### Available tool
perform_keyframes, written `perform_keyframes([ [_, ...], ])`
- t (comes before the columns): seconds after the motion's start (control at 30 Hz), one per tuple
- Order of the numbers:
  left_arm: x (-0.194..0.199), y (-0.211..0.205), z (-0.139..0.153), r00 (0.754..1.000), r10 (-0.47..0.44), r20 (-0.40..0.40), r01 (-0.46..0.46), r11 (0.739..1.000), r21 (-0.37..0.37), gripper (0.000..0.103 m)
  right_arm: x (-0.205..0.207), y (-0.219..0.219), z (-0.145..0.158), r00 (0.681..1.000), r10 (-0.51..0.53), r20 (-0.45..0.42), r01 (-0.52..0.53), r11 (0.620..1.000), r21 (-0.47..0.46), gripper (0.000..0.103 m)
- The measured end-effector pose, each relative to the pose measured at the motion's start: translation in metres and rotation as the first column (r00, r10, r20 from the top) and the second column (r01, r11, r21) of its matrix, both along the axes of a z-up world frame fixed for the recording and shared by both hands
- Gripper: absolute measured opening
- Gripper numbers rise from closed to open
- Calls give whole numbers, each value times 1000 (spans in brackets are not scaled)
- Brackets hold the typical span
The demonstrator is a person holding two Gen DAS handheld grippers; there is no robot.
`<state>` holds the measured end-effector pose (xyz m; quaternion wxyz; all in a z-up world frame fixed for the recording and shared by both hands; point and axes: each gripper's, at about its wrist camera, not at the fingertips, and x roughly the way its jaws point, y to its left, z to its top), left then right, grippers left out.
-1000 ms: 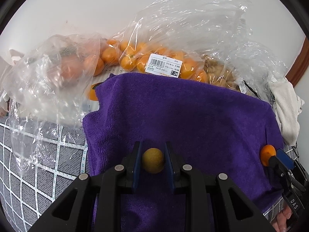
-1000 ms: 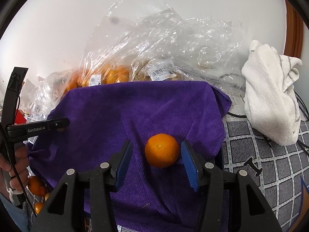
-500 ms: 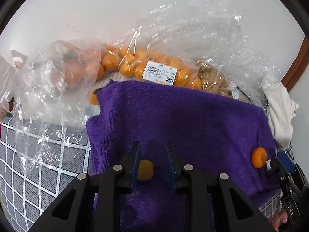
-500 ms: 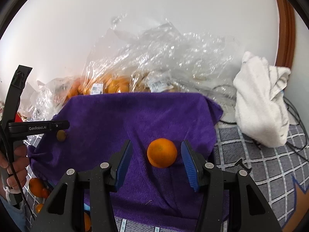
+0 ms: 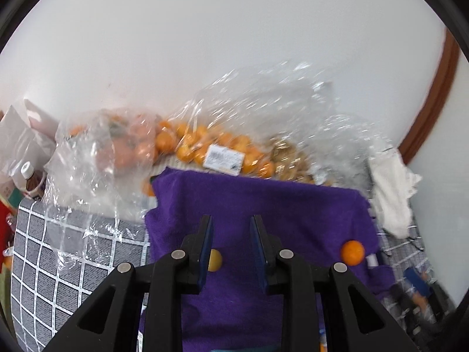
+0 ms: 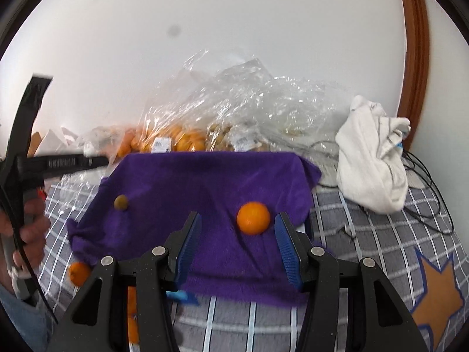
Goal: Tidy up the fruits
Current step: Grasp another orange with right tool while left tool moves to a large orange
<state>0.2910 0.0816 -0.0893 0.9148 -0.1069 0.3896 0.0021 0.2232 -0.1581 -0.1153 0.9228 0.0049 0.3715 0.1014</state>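
We hold our left tongs (image 5: 230,246) and right tongs (image 6: 237,242) above a purple towel (image 6: 205,182), both spread with nothing between them. A small yellow-green fruit (image 6: 120,202) and an orange (image 6: 253,218) lie well apart on the towel. Most fruit seems left in clear plastic bags (image 5: 205,146) behind, so sorting looks barely begun.
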Motion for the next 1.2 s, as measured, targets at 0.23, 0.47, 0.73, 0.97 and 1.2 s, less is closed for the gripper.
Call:
perform_keyframes([
  [0.23, -54, -3, 13, 998, -43, 56, 43, 999, 11, 48, -38, 14, -14, 997, 62, -37, -62, 998, -6, 52],
  [0.47, -112, 26, -18, 1000, -18, 10, 18, 999, 31, 48, -57, 38, -41, 986, 137, -98, -135, 990, 29, 52],
  [0.73, -157, 50, -58, 999, -4, -46, 3, 999, -38, 48, -77, 56, -65, 965, 215, -146, -218, 976, -4, 44],
  [0.97, -164, 44, -69, 997, -9, -72, 8, 1000, -14, 48, -73, 62, -80, 956, 228, -183, -230, 973, 9, 33],
  [1.2, -149, 24, -77, 996, -52, -74, 51, 999, -19, 48, -80, 34, -68, 978, 166, -125, -167, 986, 6, 33],
])
